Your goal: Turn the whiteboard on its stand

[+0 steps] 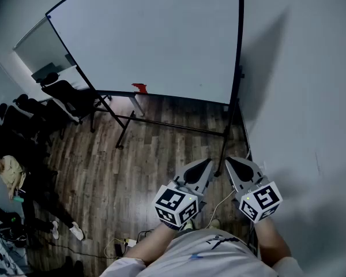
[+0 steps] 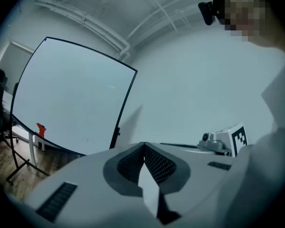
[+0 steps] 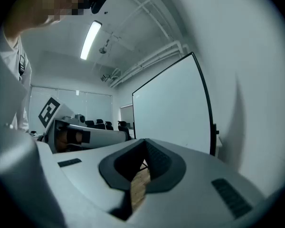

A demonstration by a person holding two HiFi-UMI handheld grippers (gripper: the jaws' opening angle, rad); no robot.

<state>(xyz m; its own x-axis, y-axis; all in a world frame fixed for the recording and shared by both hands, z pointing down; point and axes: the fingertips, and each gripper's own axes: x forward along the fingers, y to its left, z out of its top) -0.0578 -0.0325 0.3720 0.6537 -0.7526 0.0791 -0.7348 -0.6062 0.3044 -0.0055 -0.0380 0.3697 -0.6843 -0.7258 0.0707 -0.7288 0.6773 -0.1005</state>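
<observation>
Whiteboard [image 1: 150, 39] on stand [image 1: 161, 124], left claw [image 1: 209, 163] and right claw [image 1: 230, 161] pressed together, empty, ceiling lamp [image 3: 90, 39] only in right gripper view

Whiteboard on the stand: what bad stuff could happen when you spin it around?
1. A small red thing sits at the bottom edge of the whiteboard; it might drop off if the board tips.
2. The board's right frame post stands close to the wall, so a swing could bump it.
3. Loose cables lie on the floor near the person holding the grippers; stepping forward could mean a trip.
</observation>
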